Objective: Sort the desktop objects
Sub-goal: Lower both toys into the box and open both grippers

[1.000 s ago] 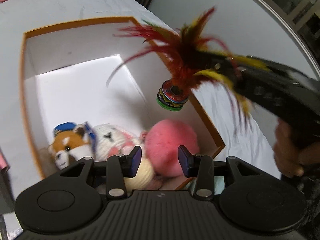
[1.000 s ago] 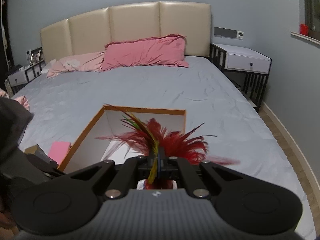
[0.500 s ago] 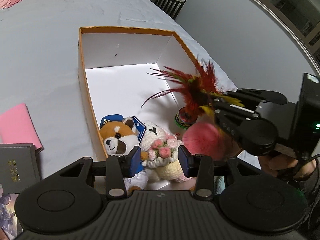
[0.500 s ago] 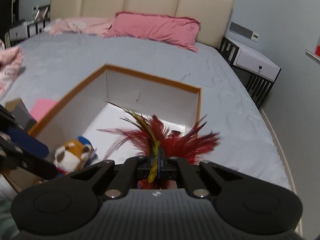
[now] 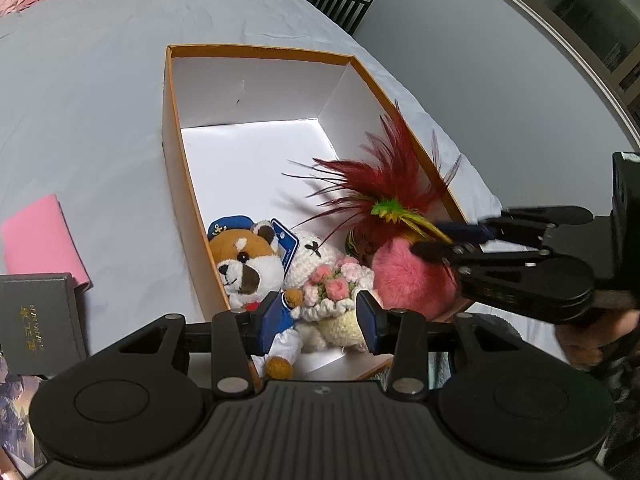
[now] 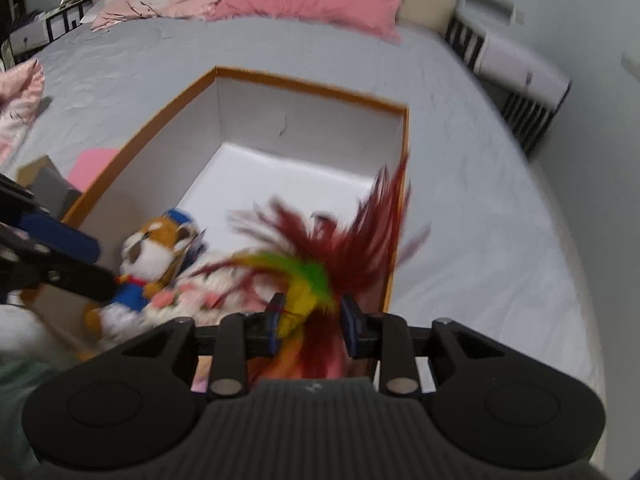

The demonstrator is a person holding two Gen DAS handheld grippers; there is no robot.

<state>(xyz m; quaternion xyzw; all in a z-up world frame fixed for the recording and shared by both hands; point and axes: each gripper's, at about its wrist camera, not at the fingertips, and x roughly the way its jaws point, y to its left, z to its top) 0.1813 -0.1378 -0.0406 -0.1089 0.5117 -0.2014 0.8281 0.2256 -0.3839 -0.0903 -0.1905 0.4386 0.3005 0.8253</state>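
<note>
Feather shuttlecock (image 5: 384,200) is seen at the near right end of the orange-rimmed box (image 5: 176,152), its red plumes fanned upward and its green and yellow feathers lying between the jaws of the right gripper (image 6: 312,320). Those jaws are opening, and the pads are seen apart from the feathers, so nothing is squeezed. The shuttlecock's striped base is seen resting low against the pink pompom (image 5: 412,276) at the box's right wall, though the contact is partly hidden. The right gripper is also seen in the left wrist view (image 5: 456,240), reaching in from the right.

The left gripper (image 5: 316,314) is held half open over the near edge of the box, with nothing between its pads. Inside the box, a brown plush dog in a blue cap (image 5: 244,260) is laid at the left wall, and a white crocheted doll with pink flowers (image 5: 328,280) is wedged between it and the pompom. The far half of the box is bare white. On the grey bedsheet (image 5: 80,100) left of the box, a pink card (image 5: 36,236) and a dark book (image 5: 36,316) are laid.
</note>
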